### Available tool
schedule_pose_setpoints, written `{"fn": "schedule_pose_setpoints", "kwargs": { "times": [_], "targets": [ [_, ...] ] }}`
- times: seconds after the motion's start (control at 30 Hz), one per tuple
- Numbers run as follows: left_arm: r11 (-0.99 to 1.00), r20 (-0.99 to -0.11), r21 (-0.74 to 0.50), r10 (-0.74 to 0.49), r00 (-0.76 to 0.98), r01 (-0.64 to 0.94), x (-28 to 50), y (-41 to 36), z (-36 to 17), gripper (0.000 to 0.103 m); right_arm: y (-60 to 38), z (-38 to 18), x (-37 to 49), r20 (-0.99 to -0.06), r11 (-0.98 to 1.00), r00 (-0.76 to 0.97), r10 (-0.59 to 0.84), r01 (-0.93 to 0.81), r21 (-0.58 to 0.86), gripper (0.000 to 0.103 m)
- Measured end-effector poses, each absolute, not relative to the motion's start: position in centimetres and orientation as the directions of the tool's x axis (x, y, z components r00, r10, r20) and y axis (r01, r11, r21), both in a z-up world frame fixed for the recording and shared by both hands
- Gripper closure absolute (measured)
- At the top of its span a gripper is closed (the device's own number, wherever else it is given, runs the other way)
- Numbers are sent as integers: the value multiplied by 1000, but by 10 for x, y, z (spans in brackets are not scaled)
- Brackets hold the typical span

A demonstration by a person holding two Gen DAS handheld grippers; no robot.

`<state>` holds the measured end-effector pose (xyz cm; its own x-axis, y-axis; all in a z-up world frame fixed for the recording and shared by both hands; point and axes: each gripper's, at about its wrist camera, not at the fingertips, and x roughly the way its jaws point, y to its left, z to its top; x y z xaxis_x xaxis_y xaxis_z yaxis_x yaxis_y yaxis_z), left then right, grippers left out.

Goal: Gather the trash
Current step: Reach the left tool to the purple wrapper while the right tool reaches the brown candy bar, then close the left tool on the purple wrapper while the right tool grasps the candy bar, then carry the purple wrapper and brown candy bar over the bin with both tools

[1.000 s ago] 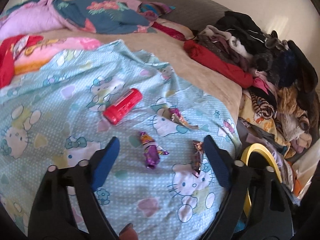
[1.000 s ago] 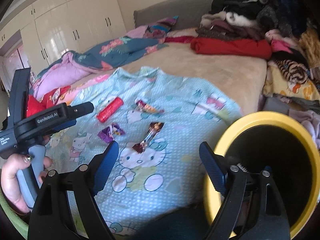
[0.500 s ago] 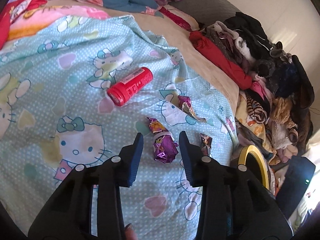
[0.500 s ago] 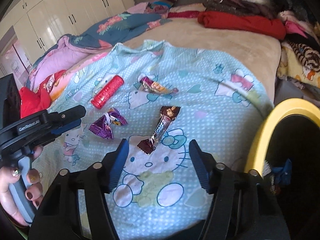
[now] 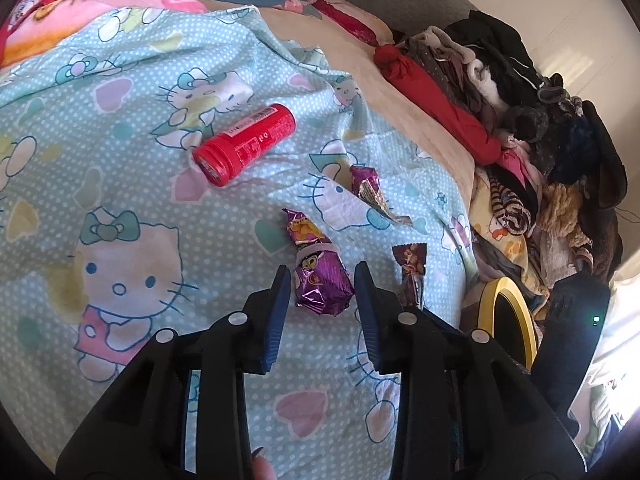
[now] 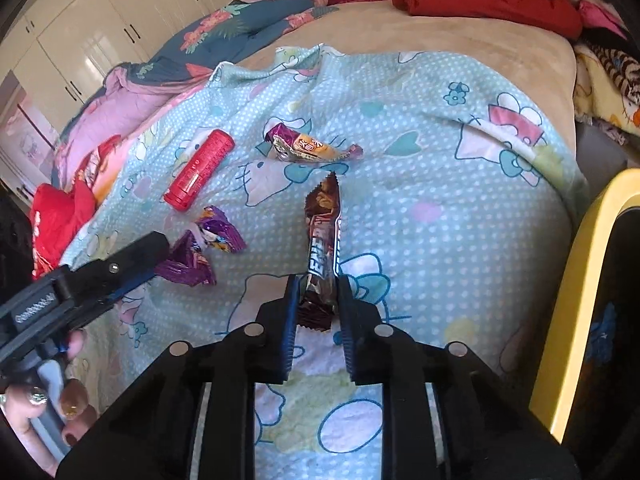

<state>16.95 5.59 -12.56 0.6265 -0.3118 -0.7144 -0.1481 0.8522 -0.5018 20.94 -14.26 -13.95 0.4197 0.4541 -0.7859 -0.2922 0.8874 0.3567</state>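
Trash lies on a Hello Kitty sheet [image 5: 120,184] on the bed. My left gripper [image 5: 322,280] has its jaws closed around the near end of a purple wrapper [image 5: 318,276], which also shows in the right wrist view [image 6: 200,252]. My right gripper [image 6: 318,290] is shut on the near end of a brown chocolate bar wrapper [image 6: 322,232], also seen in the left wrist view [image 5: 410,268]. A red tube [image 5: 244,144] and a purple-orange wrapper [image 5: 370,192] lie farther back on the sheet.
A yellow-rimmed bin [image 6: 580,280] stands at the bed's right side, also in the left wrist view [image 5: 516,320]. Piled clothes [image 5: 540,140] and a red roll [image 5: 432,100] lie along the right. Quilts [image 6: 208,40] lie at the bed's far end, wardrobes [image 6: 100,28] beyond.
Both grippers moved down and forward onto the sheet and closed from wide open, the left around the purple wrapper, the right onto the chocolate bar wrapper.
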Motion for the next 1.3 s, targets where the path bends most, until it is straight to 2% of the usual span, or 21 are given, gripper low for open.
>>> {"fn": "schedule_pose_setpoints", "kwargs": {
  "times": [0.4, 0.57, 0.7, 0.8, 0.87, 1.03, 1.3],
  "targets": [
    [859, -722, -496, -327, 610, -128, 176, 42, -135, 77, -178, -118, 185, -710, 869, 500, 495, -273, 413, 85],
    [853, -734, -501, -330, 593, -145, 180, 37, -141, 71, -194, -109, 173, -693, 863, 514, 505, -275, 424, 85],
    [857, -741, -494, -324, 588, -151, 183, 34, -144, 71, -199, -102, 164, -684, 860, 521, 510, -289, 421, 85],
    [859, -758, -483, -313, 573, -170, 185, 34, -149, 80, -202, -96, 159, -676, 857, 527, 515, -296, 422, 85],
    [852, -765, -486, -307, 566, -194, 185, 37, -154, 95, -204, -94, 159, -672, 858, 533, 514, -297, 420, 85],
    [853, -751, -487, -300, 588, -186, 178, 40, -148, 96, -211, -89, 156, -664, 861, 548, 508, -294, 416, 85],
    [882, -710, -466, -327, 623, -68, 169, 12, -116, 97, -231, -79, 152, -644, 864, 580, 500, -275, 423, 85]
  ]
}}
